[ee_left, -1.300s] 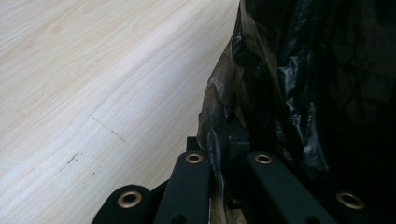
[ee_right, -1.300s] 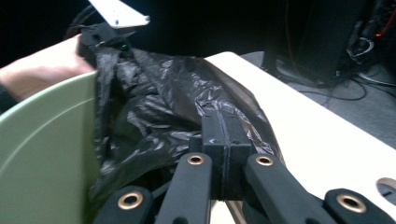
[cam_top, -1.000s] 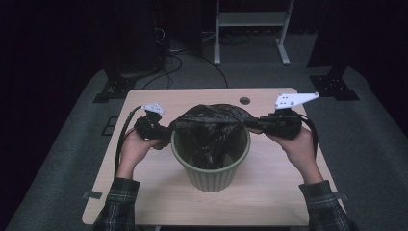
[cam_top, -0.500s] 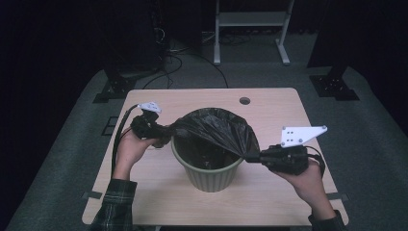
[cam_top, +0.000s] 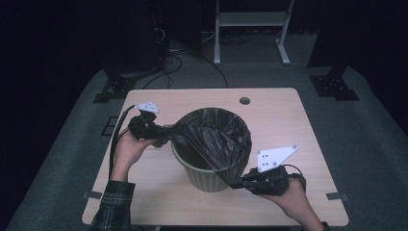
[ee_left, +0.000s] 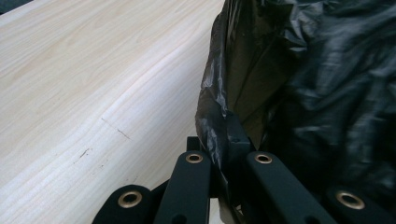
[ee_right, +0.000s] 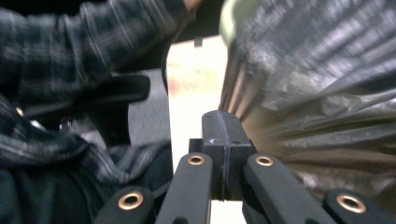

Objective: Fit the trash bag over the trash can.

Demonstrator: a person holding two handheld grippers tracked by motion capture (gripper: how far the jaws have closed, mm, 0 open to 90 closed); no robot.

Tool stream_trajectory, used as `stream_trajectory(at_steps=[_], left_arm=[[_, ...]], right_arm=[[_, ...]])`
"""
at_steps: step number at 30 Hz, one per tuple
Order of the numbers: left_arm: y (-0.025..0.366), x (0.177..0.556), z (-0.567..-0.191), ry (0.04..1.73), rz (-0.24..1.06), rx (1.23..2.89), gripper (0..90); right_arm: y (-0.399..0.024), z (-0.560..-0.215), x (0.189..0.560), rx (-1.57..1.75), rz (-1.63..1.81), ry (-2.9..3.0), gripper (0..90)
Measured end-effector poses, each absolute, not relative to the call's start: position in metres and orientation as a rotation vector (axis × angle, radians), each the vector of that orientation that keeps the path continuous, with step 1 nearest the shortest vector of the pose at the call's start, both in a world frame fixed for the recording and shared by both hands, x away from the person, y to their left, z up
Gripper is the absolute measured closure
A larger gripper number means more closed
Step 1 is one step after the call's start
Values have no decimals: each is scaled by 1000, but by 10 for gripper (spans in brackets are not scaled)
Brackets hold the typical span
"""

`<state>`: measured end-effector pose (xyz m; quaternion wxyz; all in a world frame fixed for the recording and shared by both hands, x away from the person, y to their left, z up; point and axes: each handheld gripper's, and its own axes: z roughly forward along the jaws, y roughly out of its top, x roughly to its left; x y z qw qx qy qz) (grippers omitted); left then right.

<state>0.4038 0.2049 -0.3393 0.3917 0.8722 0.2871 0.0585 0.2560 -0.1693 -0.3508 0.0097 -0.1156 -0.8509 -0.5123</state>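
A green ribbed bin (cam_top: 202, 174) stands mid-table with a black plastic bag (cam_top: 219, 132) draped in and over its mouth. My left gripper (cam_top: 166, 134) sits at the bin's left rim, shut on the bag's edge; in the left gripper view the bag's film (ee_left: 212, 126) is pinched between the closed jaws. My right gripper (cam_top: 236, 183) is low at the bin's front right, shut on the other edge of the bag and holding it stretched down over the rim. In the right gripper view the taut bag (ee_right: 322, 107) fans out from the closed jaws (ee_right: 223, 135).
The wooden table (cam_top: 288, 115) has a round cable hole (cam_top: 244, 101) at the back. A metal stand (cam_top: 250, 19) and cables lie on the floor beyond. A plaid sleeve (ee_right: 51, 46) is in the right gripper view.
My right gripper has swung from the bin's right rim toward the front and down, dragging the bag's edge over the rim. The left gripper has stayed at the left rim.
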Motion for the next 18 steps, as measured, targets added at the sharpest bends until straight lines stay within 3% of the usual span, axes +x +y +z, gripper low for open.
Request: stream_trajectory(at_steps=[18], left_arm=[[198,410,-364,759,108,2234,897]], right_arm=[[-184,-437,281,-634,-1254,-2756,900]])
